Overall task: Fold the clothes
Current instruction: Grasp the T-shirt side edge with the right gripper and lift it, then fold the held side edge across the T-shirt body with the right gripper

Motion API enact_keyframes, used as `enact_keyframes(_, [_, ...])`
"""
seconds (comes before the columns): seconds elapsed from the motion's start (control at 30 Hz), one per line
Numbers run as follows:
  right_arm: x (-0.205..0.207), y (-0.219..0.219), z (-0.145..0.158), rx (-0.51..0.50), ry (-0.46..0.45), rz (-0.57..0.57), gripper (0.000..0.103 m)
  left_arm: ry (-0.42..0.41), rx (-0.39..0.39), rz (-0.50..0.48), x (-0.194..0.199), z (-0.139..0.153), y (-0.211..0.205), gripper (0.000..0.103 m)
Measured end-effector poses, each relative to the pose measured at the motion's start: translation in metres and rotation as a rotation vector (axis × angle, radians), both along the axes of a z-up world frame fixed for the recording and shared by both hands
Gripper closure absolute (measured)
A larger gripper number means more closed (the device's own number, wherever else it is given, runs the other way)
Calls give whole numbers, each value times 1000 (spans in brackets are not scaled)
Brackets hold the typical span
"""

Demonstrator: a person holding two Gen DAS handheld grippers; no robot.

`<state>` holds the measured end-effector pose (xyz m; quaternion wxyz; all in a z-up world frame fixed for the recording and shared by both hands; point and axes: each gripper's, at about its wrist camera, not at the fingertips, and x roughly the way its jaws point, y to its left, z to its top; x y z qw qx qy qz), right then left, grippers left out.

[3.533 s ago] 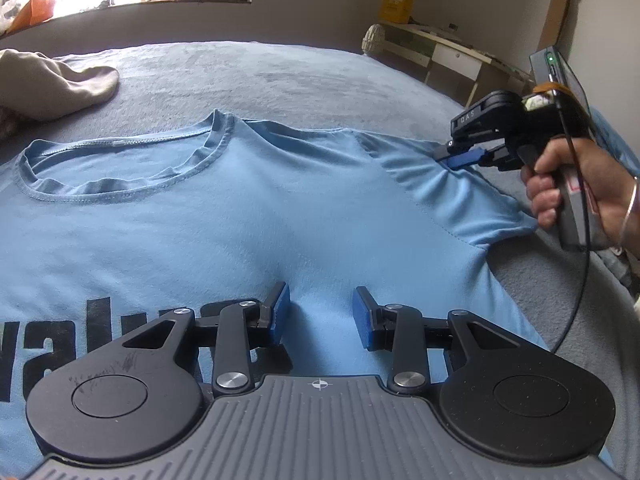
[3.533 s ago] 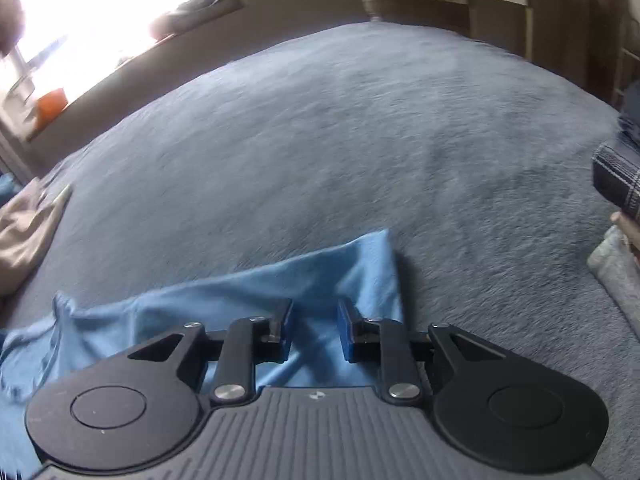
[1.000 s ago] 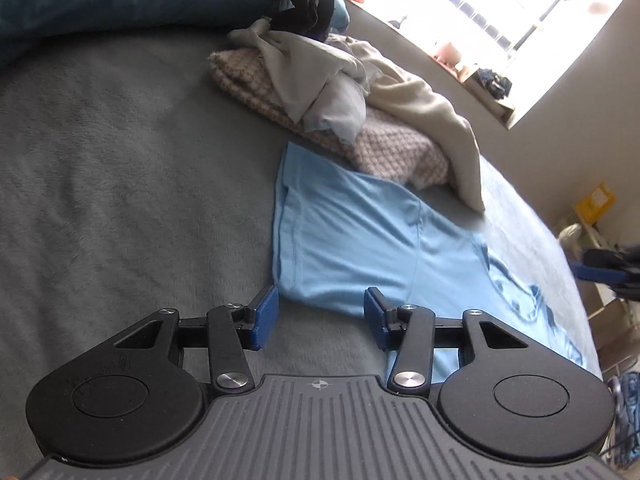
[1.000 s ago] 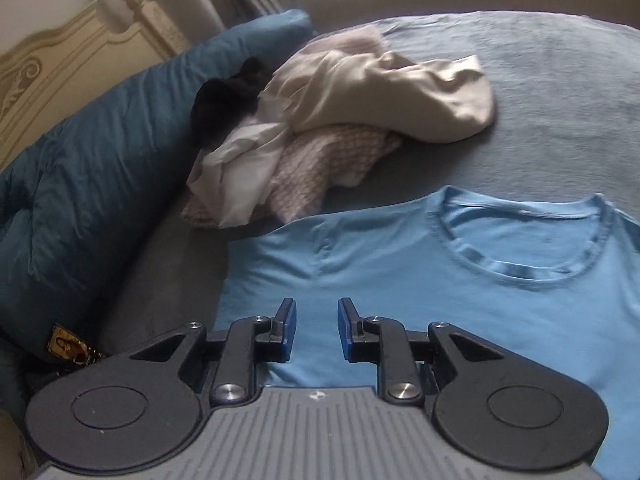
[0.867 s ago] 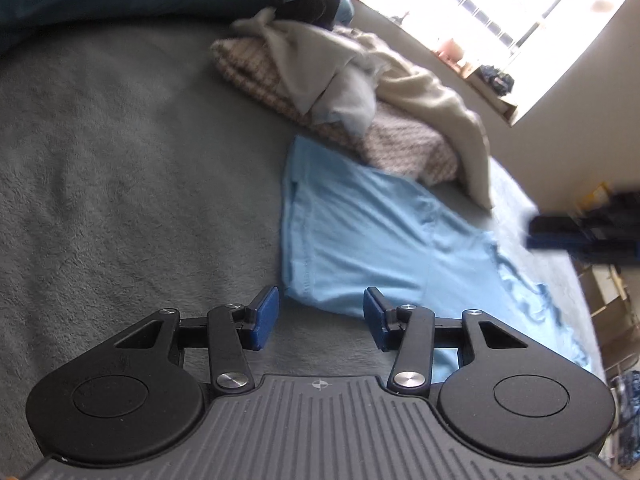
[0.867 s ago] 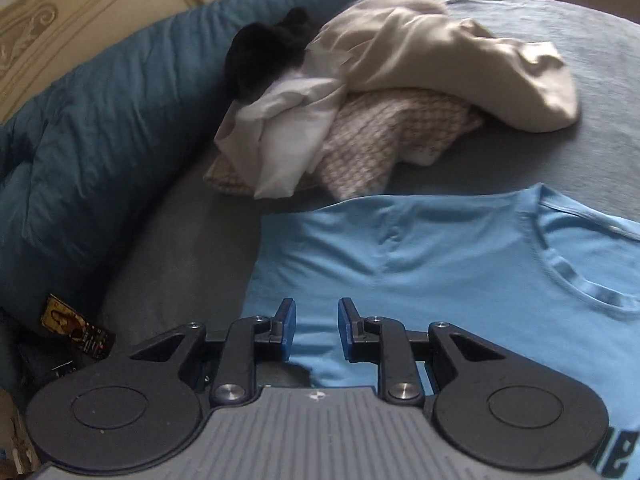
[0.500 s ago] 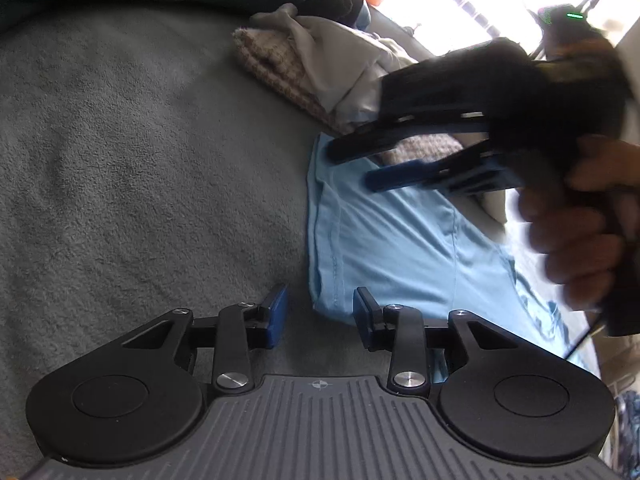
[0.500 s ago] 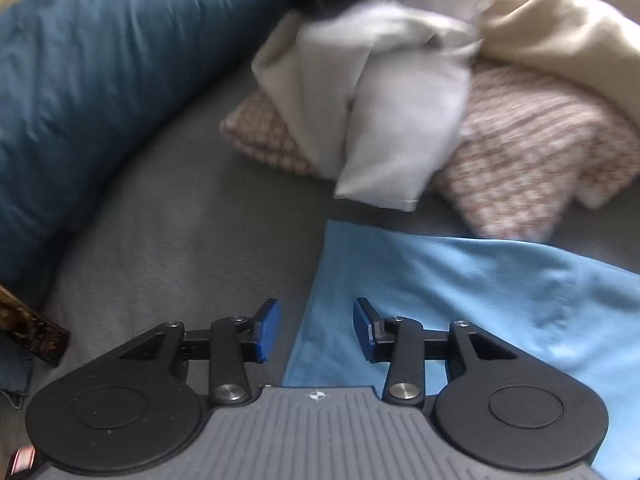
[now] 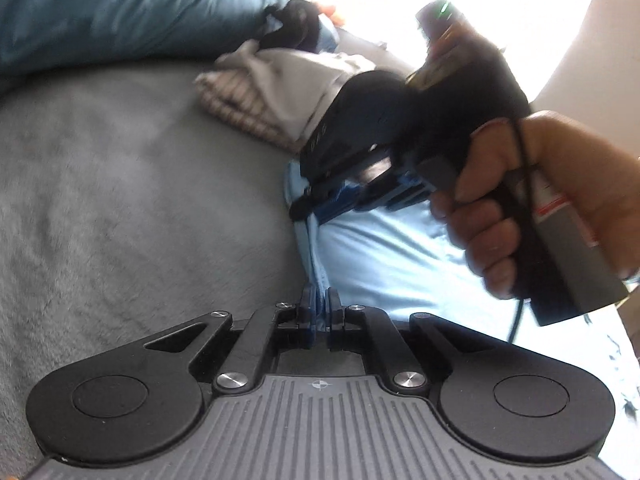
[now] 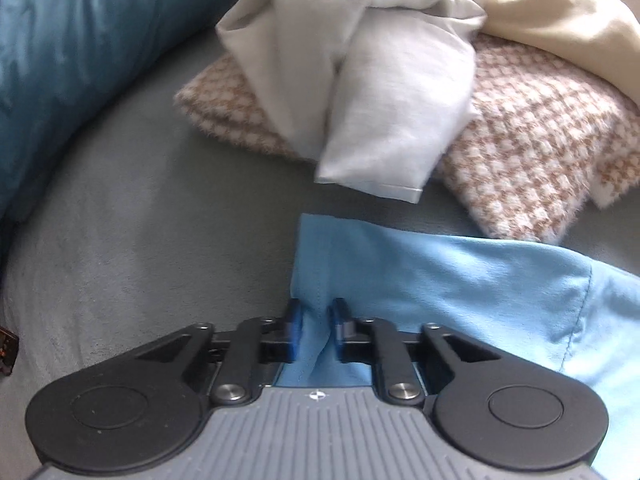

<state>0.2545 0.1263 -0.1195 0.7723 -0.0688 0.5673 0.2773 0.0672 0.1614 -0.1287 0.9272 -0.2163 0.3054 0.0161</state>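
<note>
On the grey bed (image 9: 120, 200), both grippers — left gripper (image 9: 319, 300), right gripper (image 10: 314, 320) — pinch the blue shirt's (image 10: 440, 280) edge (jaws clamped).

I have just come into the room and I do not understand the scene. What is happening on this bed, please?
A person is folding a light blue T-shirt that lies on a grey blanket. Each hand holds a gripper. The left gripper is shut on the shirt's edge, and the right gripper, held by the person's hand, is pinching the same edge a little further along. The fold itself is not yet made. A pile of other clothes waits just beyond the shirt, beside a dark blue quilt.
</note>
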Motion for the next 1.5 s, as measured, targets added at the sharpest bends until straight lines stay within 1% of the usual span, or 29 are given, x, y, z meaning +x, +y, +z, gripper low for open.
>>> enact_keyframes(0.1, [5,-19,5,75,13,-30,99,-50,31,-20,-3,12,-9,102])
enact_keyframes(0.17, [6,-36,14,123,13,-39,99,-84,44,-37,-5,20,-15,102])
enact_keyframes(0.33, [5,-80,52,240,-29,-77,99,-160,69,-103,-6,40,-39,102])
enact_keyframes(0.43, [4,-113,70,299,-66,-114,99,-200,87,-148,-4,50,-56,102])
enact_keyframes(0.57, [6,-155,81,361,-98,-190,99,-235,97,-216,-2,57,-80,102])
enact_keyframes(0.67, [3,-188,84,391,-117,-239,99,-250,126,-280,-3,57,-101,102])
enact_keyframes(0.73, [-1,-207,82,400,-120,-277,99,-244,147,-321,-1,54,-115,101])
enact_keyframes(0.83, [-7,-237,70,404,-119,-336,99,-222,185,-372,3,45,-133,101])
enact_keyframes(0.93, [-8,-265,50,426,-111,-416,99,-203,246,-411,7,33,-147,101])
enact_keyframes(1.0, [-10,-279,31,446,-96,-469,99,-179,284,-449,10,21,-155,101])
enact_keyframes(1.1, [-10,-298,2,484,-47,-531,99,-123,308,-476,9,6,-160,96])
enact_keyframes(1.2, [-9,-317,-21,553,35,-616,97,-109,280,-485,-7,3,-150,80])
enact_keyframes(1.3, [-12,-332,-30,584,70,-666,95,-130,287,-468,-23,5,-135,80])
enact_keyframes(1.37, [-19,-339,-31,599,79,-678,89,-133,322,-435,-28,6,-126,80])
enact_keyframes(1.43, [-27,-345,-31,608,83,-684,73,-120,388,-413,-27,3,-121,80])
enact_keyframes(1.5, [-35,-347,-29,602,87,-674,65,-100,441,-417,-24,0,-120,80])
